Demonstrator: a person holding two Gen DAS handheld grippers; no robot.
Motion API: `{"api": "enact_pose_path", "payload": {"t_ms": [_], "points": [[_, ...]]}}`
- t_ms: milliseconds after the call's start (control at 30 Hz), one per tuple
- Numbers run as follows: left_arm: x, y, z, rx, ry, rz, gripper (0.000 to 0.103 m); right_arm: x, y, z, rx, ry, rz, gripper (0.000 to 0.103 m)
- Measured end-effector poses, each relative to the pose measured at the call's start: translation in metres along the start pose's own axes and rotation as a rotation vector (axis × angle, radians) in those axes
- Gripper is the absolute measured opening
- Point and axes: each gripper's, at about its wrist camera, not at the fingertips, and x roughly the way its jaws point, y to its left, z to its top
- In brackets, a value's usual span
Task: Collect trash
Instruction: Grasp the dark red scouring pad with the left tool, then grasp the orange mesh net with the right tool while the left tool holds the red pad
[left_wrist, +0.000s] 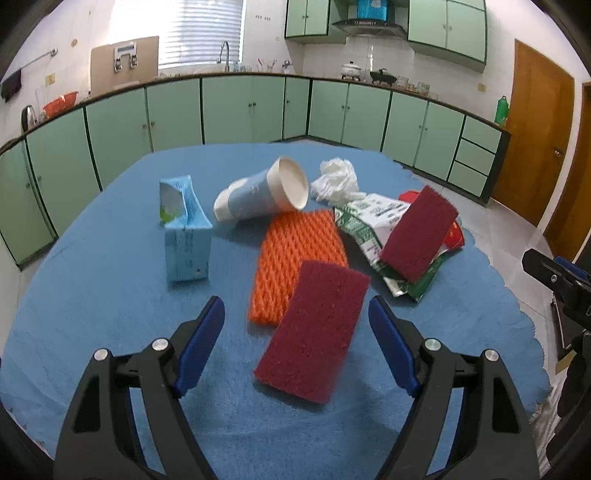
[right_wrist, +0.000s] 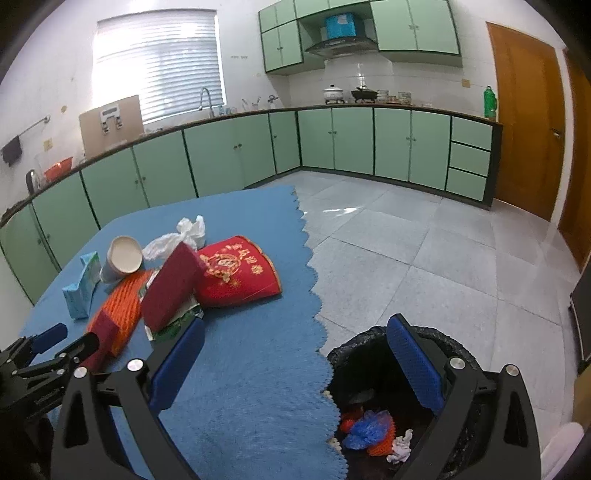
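left wrist, scouring pad (left_wrist: 314, 332) between open gripper (left_wrist: 295, 343)

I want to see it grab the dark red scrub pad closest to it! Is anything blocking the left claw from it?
Nothing visible does. The left gripper has its jaws open, and the near red scrub pad lies right ahead on top of the blue cloth, overlapping only the orange foam net beneath its far end.

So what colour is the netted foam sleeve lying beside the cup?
Orange, seen best in the left wrist view.
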Motion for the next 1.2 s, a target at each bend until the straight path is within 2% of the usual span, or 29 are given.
{"api": "enact_pose_path", "payload": {"t_ms": [200,433,600,1033,1200], "points": [[0.015,-0.003,-0.002,0.002,0.062,-0.008,0.072,0.003,0.005,0.000,-0.009,0.009,0.015,0.097],[0.021,-0.009,-0.004,0.014,0.087,-0.032,0.050,0.006,0.007,0.000,-0.023,0.016,0.015,0.095],[0.014,-0.011,-0.002,0.024,0.060,-0.021,0.049,0.005,0.010,0.001,-0.035,0.016,0.028,0.092],[-0.026,0.001,0.011,-0.022,0.003,-0.061,0.050,0.008,0.028,0.011,-0.056,0.013,0.087,0.092],[-0.033,0.013,0.013,-0.051,-0.016,-0.036,0.050,0.009,0.040,0.012,-0.075,0.015,0.112,0.091]]}}
